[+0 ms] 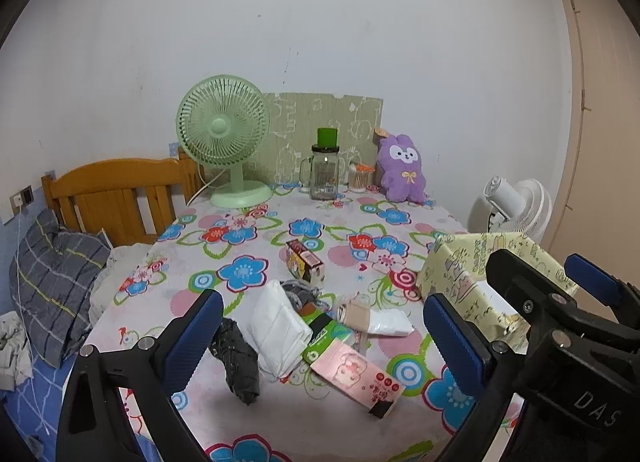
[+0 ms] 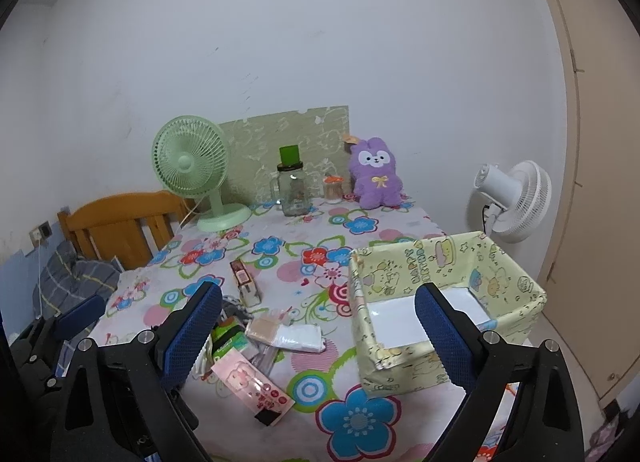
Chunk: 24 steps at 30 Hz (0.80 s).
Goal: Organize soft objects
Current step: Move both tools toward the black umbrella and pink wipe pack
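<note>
The left gripper (image 1: 324, 338) hangs above the near edge of the floral table (image 1: 256, 221), aimed slightly downward and forward, its blue-padded fingers spread wide with nothing between them. The right gripper (image 2: 320, 336) hovers alongside at much the same height and tilt, fingers likewise spread and empty; in the left wrist view its black frame crosses the lower right corner.

Just beyond and below the left gripper lies the clutter of soft things: a dark grey rolled item (image 1: 236, 358) beside its left finger, a white folded pack (image 1: 280, 330) ahead between the fingers, a pink printed packet (image 1: 356, 378) nearer the right finger, and a white pouch (image 1: 388, 322) with a tan patch farther ahead. The yellow patterned box (image 2: 444, 294) sits open just ahead of the right gripper's right finger, white inside.

Far ahead of both grippers, at the back of the table, stand a green fan (image 1: 224, 145), a glass jar (image 1: 324, 173) and a purple plush rabbit (image 1: 402, 169).

The right gripper's left finger hides part of the pile, and a green packet (image 2: 228, 338) shows only partly. The knitted grey item (image 1: 300, 290) behind the white pack is hard to make out.
</note>
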### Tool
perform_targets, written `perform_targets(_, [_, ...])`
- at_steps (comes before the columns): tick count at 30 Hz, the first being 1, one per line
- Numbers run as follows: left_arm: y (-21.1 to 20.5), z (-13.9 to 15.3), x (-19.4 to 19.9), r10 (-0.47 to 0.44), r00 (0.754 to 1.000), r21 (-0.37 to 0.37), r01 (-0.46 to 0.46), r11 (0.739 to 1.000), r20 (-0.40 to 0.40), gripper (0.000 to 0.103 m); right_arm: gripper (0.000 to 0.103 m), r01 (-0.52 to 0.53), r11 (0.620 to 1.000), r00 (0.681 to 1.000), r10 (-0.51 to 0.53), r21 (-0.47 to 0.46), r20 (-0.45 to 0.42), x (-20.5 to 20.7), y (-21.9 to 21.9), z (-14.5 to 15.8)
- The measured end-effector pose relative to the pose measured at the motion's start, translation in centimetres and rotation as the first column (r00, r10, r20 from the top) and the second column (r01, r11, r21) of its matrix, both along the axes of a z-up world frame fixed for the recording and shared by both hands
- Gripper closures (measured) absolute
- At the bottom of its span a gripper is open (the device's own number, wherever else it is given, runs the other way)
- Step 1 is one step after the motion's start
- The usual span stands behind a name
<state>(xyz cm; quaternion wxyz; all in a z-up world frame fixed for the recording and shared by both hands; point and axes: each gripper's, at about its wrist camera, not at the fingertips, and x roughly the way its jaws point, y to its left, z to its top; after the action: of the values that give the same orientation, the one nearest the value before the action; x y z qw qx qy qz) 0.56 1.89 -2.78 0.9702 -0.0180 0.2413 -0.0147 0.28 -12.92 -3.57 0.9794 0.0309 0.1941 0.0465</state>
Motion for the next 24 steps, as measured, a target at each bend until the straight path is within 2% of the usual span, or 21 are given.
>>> perform_targets(9, [1.3,-2.4,0.2,0.001,0.999,-0.004,-0.002,1.000,-0.042,0.003,0.005,-0.030,1.000,0.999,0.030,0.000,-0.027,0.5,1.7,-2.2])
perform_targets(24, [3.6,-6.2,1.4,0.020,0.992,0.004,-0.020,1.000,-0.127,0.003,0.009,-0.049,0.999,0.990,0.048,0.000,-0.135,2.2,4.5,-6.2])
